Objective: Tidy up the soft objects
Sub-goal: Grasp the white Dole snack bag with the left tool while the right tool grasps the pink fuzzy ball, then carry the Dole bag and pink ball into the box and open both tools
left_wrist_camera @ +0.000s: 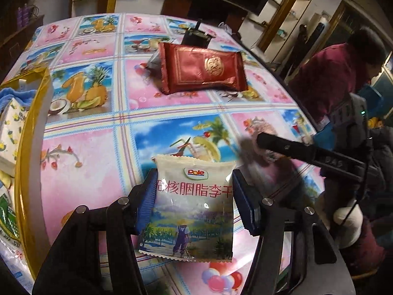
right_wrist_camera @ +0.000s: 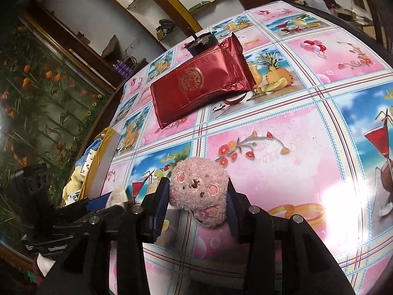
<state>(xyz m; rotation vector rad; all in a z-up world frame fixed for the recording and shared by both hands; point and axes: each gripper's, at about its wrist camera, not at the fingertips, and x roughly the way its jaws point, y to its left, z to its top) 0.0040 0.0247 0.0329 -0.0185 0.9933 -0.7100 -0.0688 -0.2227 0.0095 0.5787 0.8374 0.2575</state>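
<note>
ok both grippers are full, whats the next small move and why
Probably carry the white Dole snack packet, clamped in the left gripper, left over the gold-rimmed box and release; other soft items already lie there.

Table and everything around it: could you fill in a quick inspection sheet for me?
Surface: table under a glossy pink and blue fruit-print cloth.
Job's things: Dole snack packet; pink plush toy; red foil packet lying flat; gold-rimmed box holding tissue packs and a blue cloth.
Clutter: small black device behind the red packet.
Grippers: left tongs clamp the Dole packet; right tongs clamp the plush.
Cables: nothing seen on the table.
Surroundings: shelves, a person in a maroon sleeve.
</note>
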